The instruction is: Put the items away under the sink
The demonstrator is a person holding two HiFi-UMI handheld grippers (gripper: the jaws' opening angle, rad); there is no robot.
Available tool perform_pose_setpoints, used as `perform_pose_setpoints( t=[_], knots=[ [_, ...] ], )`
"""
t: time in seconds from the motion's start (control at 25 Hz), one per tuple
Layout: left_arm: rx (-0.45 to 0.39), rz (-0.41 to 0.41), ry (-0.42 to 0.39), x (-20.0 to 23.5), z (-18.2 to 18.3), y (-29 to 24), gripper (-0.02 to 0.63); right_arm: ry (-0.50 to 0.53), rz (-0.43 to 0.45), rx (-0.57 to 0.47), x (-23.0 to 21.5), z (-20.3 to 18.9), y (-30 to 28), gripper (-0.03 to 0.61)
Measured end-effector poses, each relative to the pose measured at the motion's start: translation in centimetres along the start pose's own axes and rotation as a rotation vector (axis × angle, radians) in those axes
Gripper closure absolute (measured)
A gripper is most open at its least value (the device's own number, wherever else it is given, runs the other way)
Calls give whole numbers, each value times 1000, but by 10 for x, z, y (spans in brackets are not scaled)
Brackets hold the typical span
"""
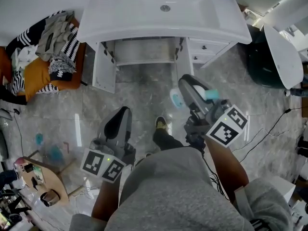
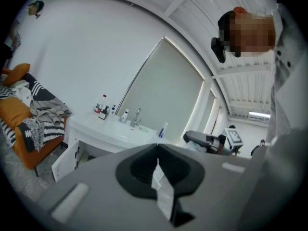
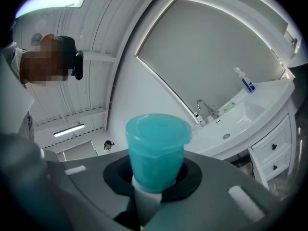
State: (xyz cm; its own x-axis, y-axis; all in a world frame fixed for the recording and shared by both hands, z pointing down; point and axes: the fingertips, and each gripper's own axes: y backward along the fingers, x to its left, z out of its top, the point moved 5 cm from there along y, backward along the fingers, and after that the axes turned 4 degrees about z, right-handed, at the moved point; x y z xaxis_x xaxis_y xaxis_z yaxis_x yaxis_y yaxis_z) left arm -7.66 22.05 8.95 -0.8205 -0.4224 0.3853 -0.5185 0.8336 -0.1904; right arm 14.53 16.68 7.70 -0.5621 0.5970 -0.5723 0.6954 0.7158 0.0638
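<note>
The white bottle with a turquoise cap (image 3: 156, 150) sits clamped between the jaws of the right gripper (image 1: 190, 88), held above the marble floor (image 1: 144, 95) in front of the open cabinet (image 1: 144, 52) under the white washbasin (image 1: 144, 13); beside it on the left, the left gripper (image 1: 121, 117) has its jaws closed together

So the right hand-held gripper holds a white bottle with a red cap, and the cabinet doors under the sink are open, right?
Not quite: the cap is turquoise, not red, as the right gripper view shows. The right hand-held gripper does hold the white bottle, and the cabinet doors under the sink are open.
</note>
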Motion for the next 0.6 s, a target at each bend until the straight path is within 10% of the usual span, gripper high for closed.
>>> perform_pose_setpoints(
  t=[0.6],
  knots=[
    [-12,54,-22,2,13,-38,601,-64,32,9,-38,12,-18,505]
  ],
)
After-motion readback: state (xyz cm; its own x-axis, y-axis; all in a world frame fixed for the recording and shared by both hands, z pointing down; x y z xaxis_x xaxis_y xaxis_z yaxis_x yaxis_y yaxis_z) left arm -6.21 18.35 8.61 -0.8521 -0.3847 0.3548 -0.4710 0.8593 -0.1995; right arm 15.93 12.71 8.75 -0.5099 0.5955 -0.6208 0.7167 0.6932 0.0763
